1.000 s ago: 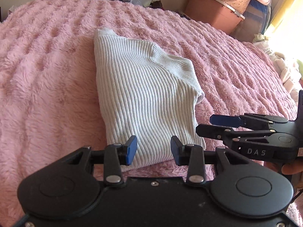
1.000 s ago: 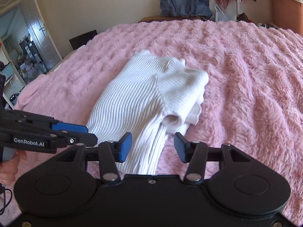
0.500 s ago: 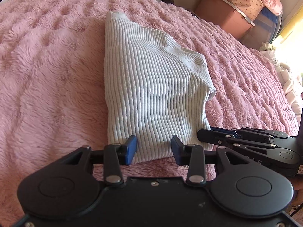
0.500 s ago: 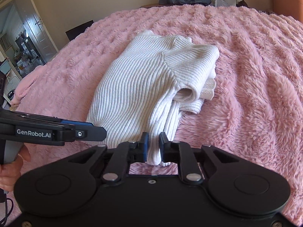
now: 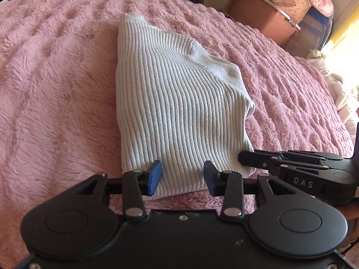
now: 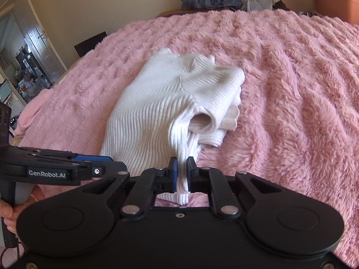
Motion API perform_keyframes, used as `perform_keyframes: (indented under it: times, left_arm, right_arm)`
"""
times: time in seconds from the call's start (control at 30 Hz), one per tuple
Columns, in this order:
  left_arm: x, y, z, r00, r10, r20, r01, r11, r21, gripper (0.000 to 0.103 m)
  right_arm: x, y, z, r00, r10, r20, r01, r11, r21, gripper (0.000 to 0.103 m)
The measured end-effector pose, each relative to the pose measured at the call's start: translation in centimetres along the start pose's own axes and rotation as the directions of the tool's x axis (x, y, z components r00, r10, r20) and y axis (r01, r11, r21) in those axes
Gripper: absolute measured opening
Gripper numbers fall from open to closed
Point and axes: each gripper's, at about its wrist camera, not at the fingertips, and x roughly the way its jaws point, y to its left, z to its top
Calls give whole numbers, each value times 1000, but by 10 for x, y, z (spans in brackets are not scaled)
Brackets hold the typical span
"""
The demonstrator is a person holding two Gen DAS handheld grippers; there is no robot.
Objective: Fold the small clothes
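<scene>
The sweater (image 5: 179,103) lay partly folded on the bed (image 5: 56,78), soft, light and floppy. The right gripper (image 6: 182,174) had its jaws pinched on the near hem; the left gripper (image 5: 182,177) hung wide open, empty, over the same edge, the likeliest place to grip.

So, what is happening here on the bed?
A person with a gripper in each hand is folding a white ribbed sweater that lies, already partly folded, on a pink fluffy blanket. The right gripper is shut on the near edge of the sweater. The left gripper is open, with its fingers over the same near edge, and it grips nothing yet.
</scene>
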Motion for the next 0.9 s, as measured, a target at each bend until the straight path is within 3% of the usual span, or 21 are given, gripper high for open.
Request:
perform_keyframes:
  times: [0.13,0.23,0.47,0.73,0.77,0.8,0.9]
  left_arm:
    - [2,3,-7,1000,7,2,-7,1000,25,43]
    - [-6,3,-4,1000,-16,14,16,1000,15,43]
    - [-27,-2,16,995,-1,104,-3,999,38,43]
    - [0,4,14,999,21,47,-22,1000,15,43]
    - [2,3,12,998,27,48,-28,999,23,43]
    - [2,3,11,998,32,51,-34,999,34,44]
    - [7,1,8,997,57,53,-61,996,71,45]
  right_arm:
    - [10,-6,-14,1000,17,1,-17,999,41,10]
    - [4,-12,-14,999,33,18,-35,995,92,24]
    - [-19,-9,16,994,74,79,-80,995,68,25]
    - [10,-30,31,982,138,129,-167,953,251,26]
    - [12,-32,31,982,127,139,-161,949,272,25]
    - [13,-32,32,983,114,143,-151,947,283,10]
    - [10,-32,35,986,57,155,-98,958,268,8]
